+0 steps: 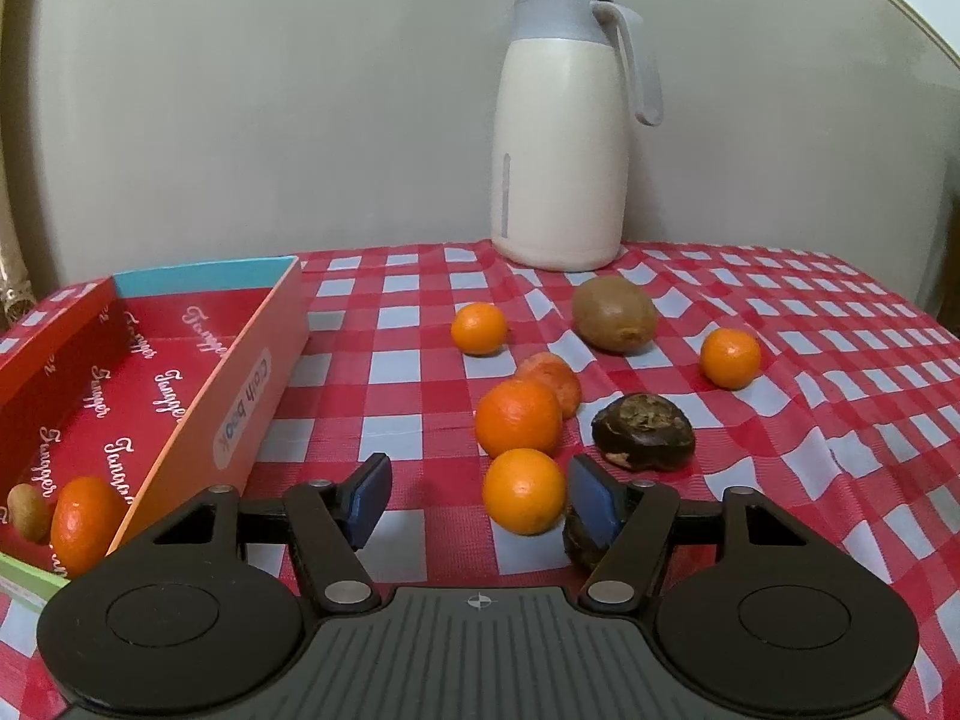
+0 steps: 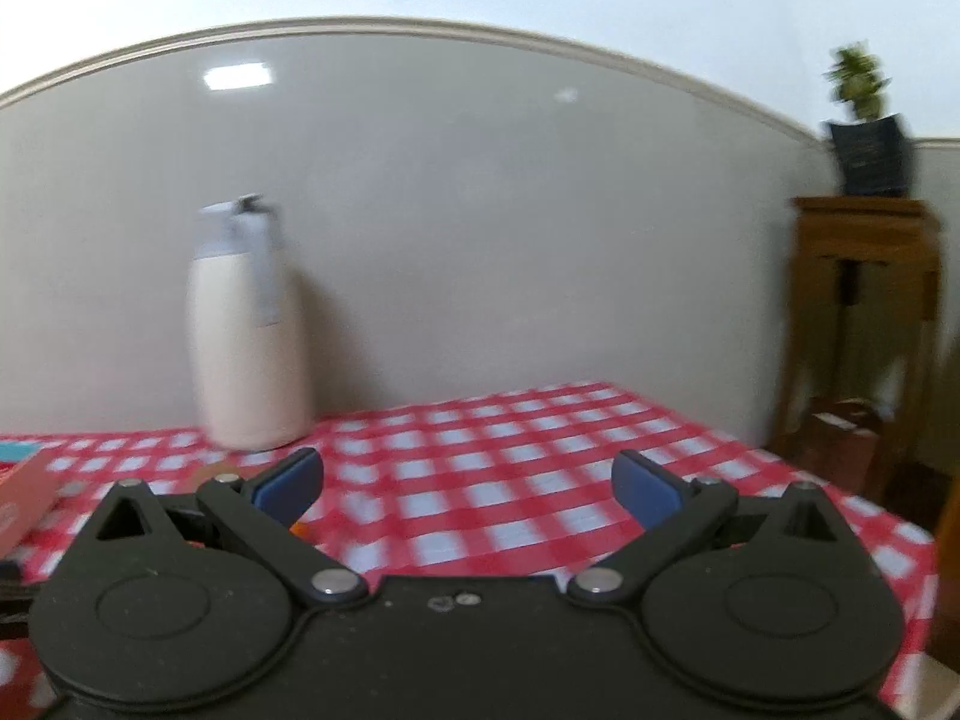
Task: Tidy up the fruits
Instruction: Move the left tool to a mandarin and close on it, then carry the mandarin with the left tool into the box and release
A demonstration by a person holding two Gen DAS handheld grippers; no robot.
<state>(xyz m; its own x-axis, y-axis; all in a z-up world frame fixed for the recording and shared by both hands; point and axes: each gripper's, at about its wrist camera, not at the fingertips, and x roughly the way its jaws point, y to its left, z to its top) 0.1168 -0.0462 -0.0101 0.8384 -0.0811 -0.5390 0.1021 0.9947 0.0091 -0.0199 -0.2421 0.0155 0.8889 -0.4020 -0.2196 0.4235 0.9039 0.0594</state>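
Fruit lies loose on a red-check cloth (image 1: 414, 414) w/ a red box (image 1: 252, 384) at the table's left edge. L gripper (image 1: 480, 501) sits low over the near part of the cloth, jaws half spread, not pinching anything. Nearest orange (image 1: 524, 491) lies between the pads but off-centre: it's just beside the right pad (image 1: 594, 501), w/ a clear gap to the left pad (image 1: 369, 498). Can't tell if the right pad touches it. A dark fruit (image 1: 582, 540) sits partly hidden behind that right finger.

Just beyond the tips: a bigger orange (image 1: 518, 417), touching or nearly touching a reddish fruit (image 1: 555, 381) behind it. A second dark brown fruit (image 1: 643, 431) lies to their right. Further back, a small orange (image 1: 479, 328), a kiwi (image 1: 613, 313) and another orange (image 1: 730, 357) toward the right edge, all apart from each other.

In the box, near corner: one orange (image 1: 81, 522) & a small tan fruit (image 1: 27, 513) side by side.

Cream jug (image 1: 561, 138) stands upright at the table's far edge, by the wall.

R gripper (image 2: 468, 489) is held above the cloth's right part, jaws spread wide, nothing between them; that view is blurred. A wooden stand (image 2: 864, 312) w/ a potted plant (image 2: 864, 132) is off the table's right side
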